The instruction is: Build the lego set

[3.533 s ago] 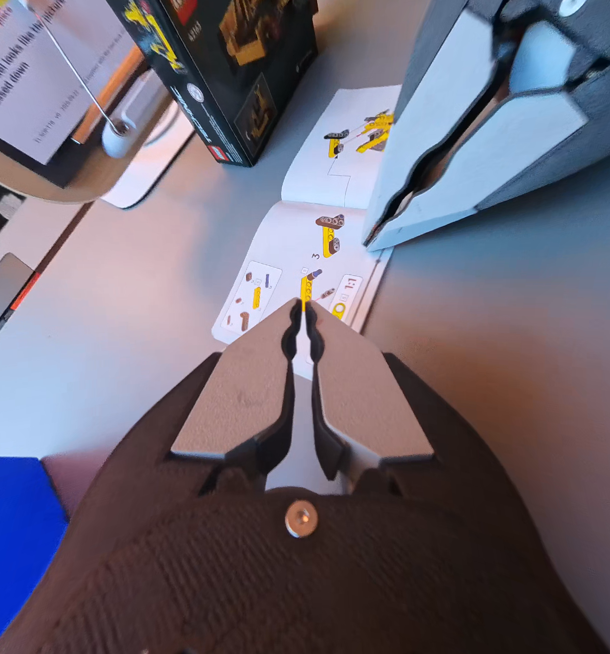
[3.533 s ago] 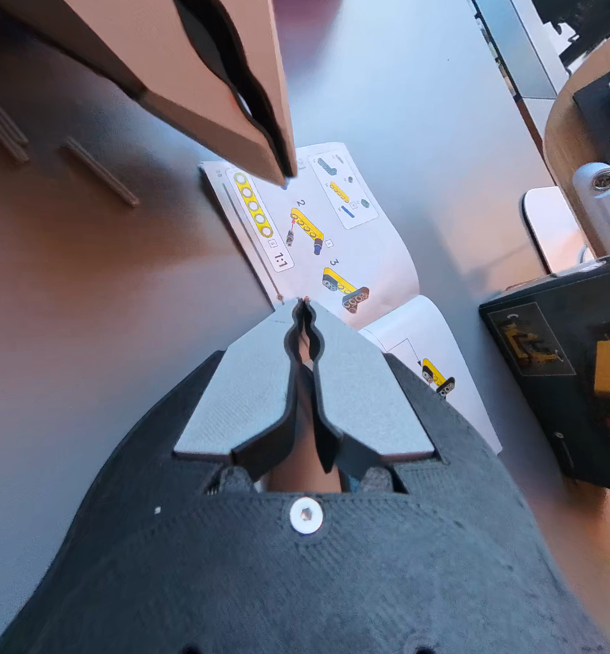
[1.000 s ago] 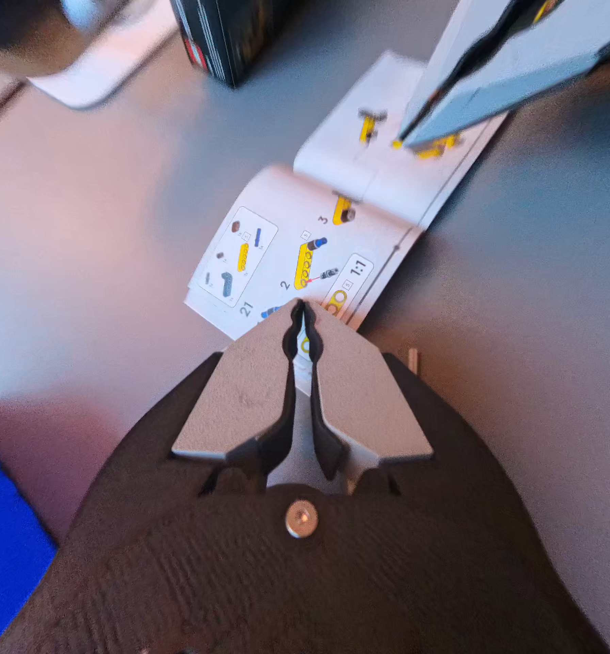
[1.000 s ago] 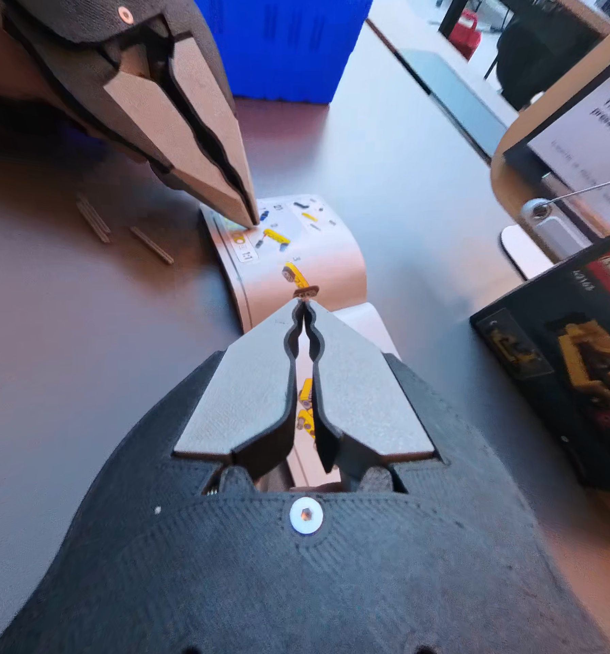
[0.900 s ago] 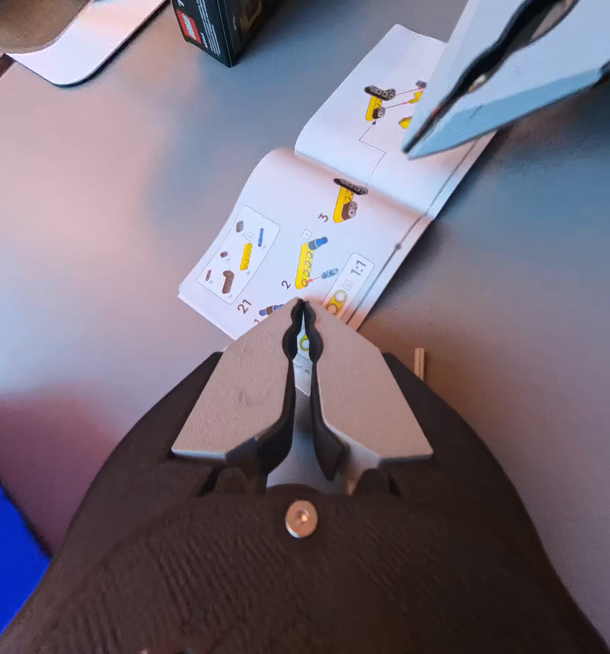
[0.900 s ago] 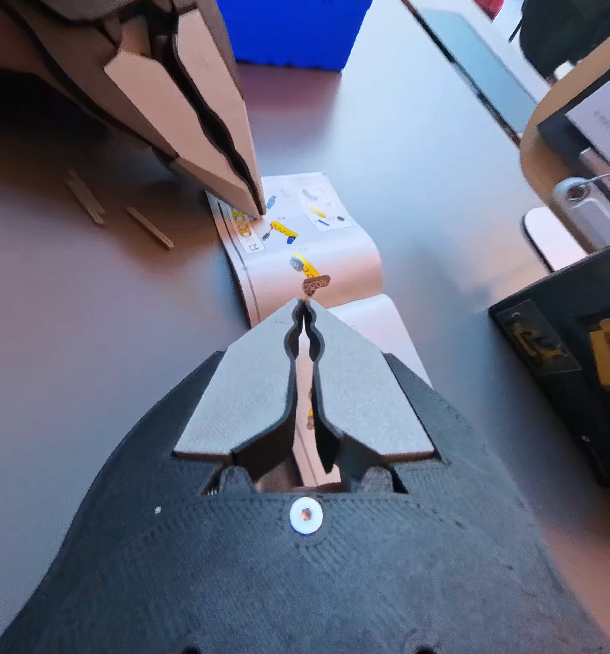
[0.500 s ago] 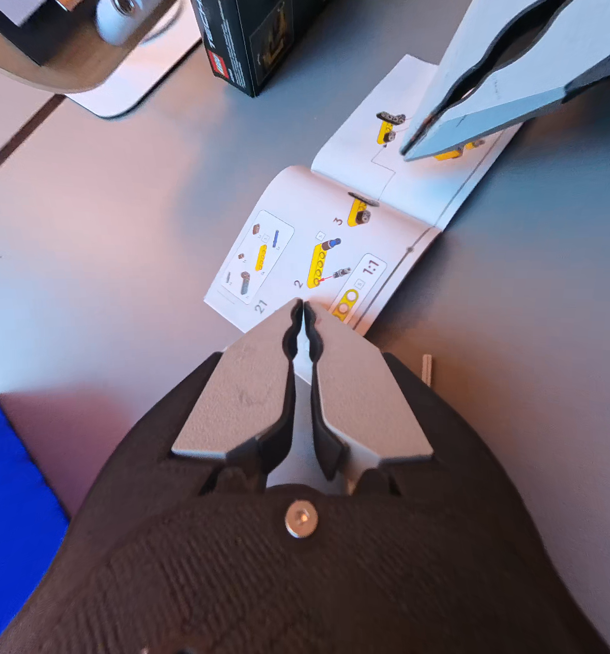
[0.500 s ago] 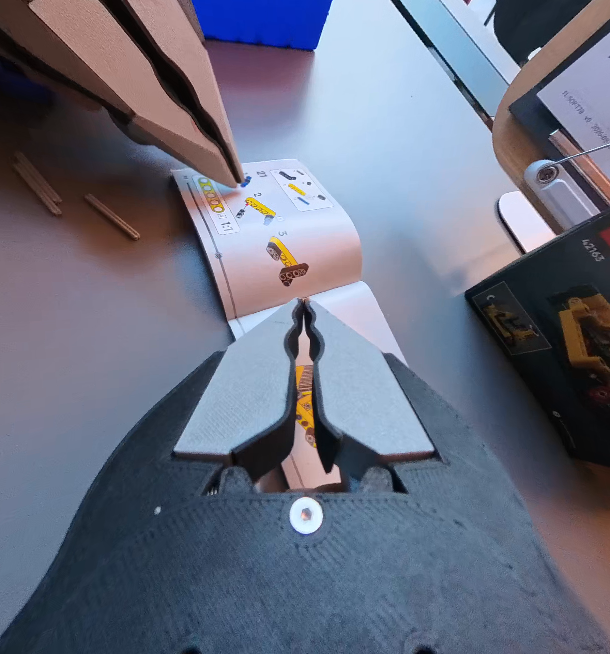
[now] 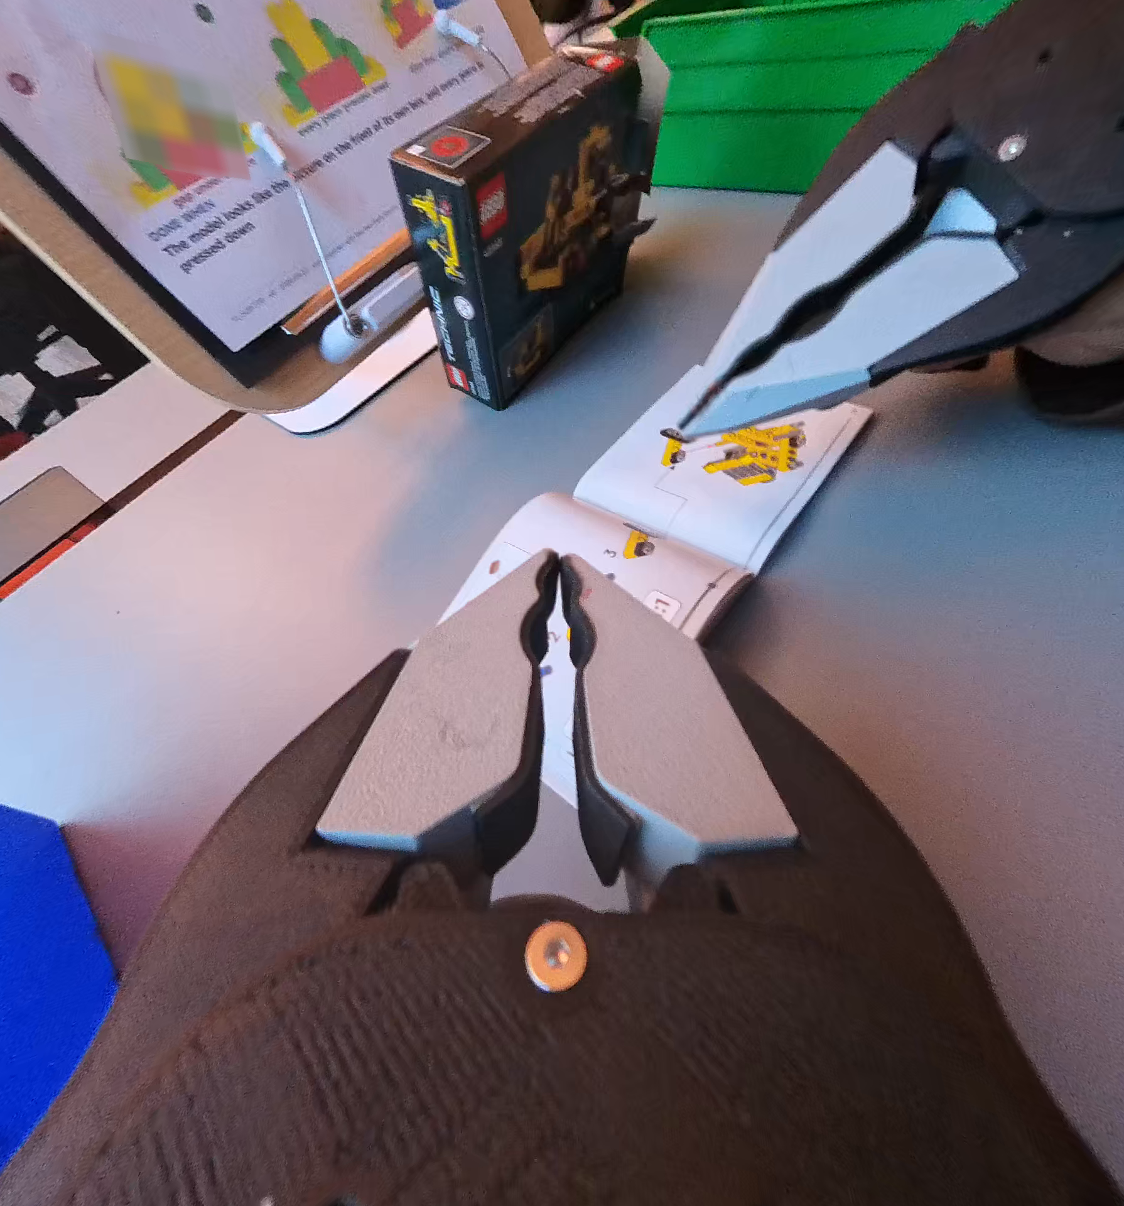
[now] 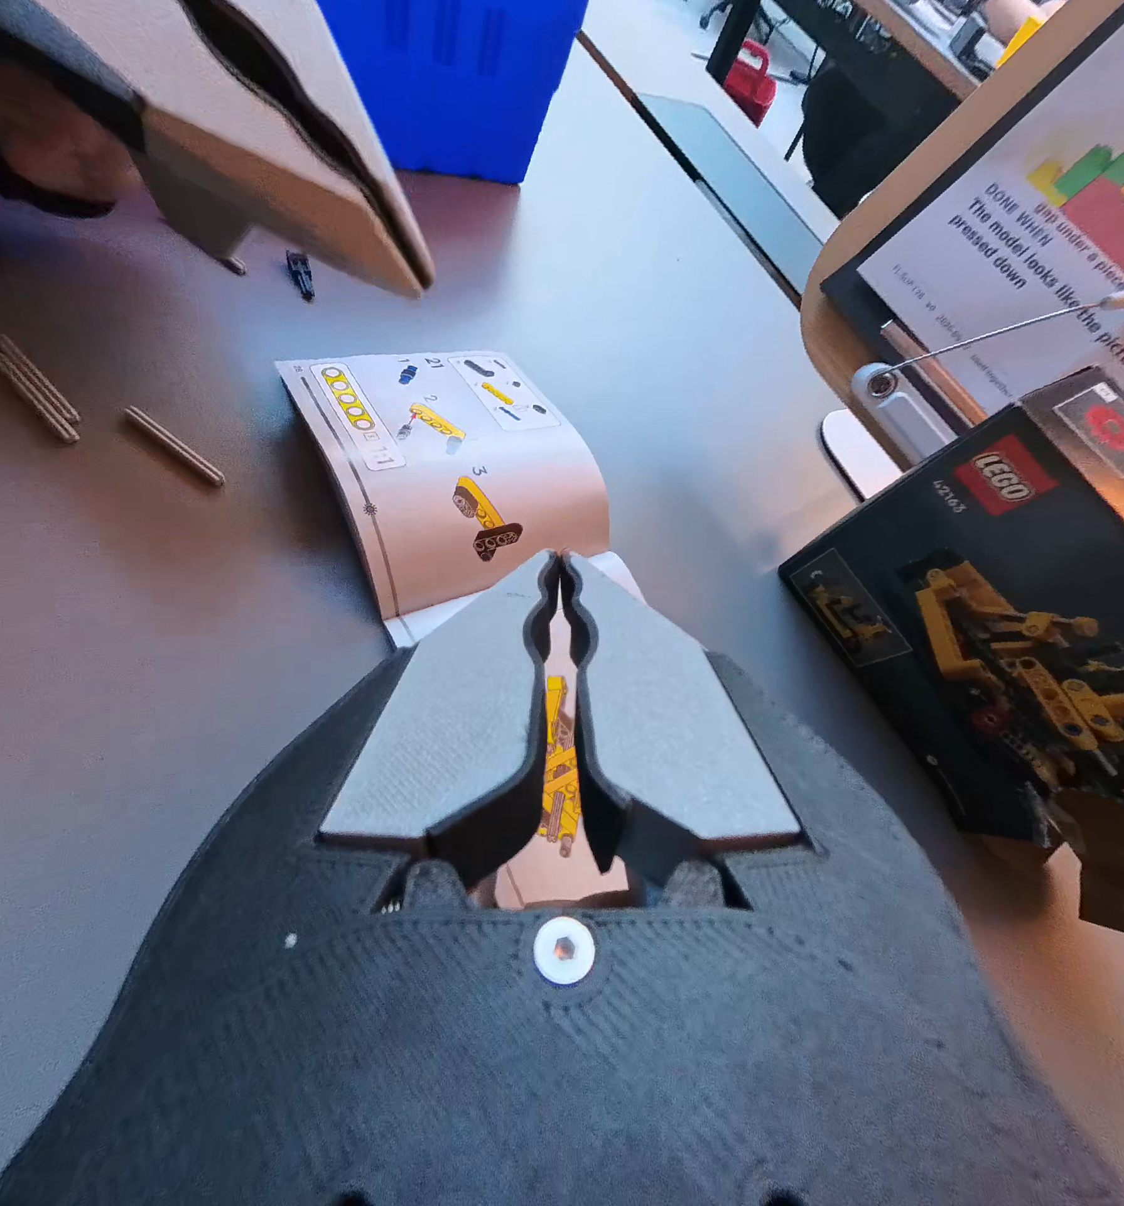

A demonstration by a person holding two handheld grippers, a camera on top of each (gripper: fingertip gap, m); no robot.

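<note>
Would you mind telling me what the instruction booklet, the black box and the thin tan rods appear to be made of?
The instruction booklet looks like thin, slightly glossy paper: its open page curls and catches the light. The black box seems to be printed cardboard, with folded edges and a soft sheen. The tan rods are ribbed and matte, probably plastic, though that stays uncertain.

office | rows of desks point(image 10: 729, 150) | task chair point(image 10: 872, 117) | storage bins point(image 9: 775, 98)
</note>
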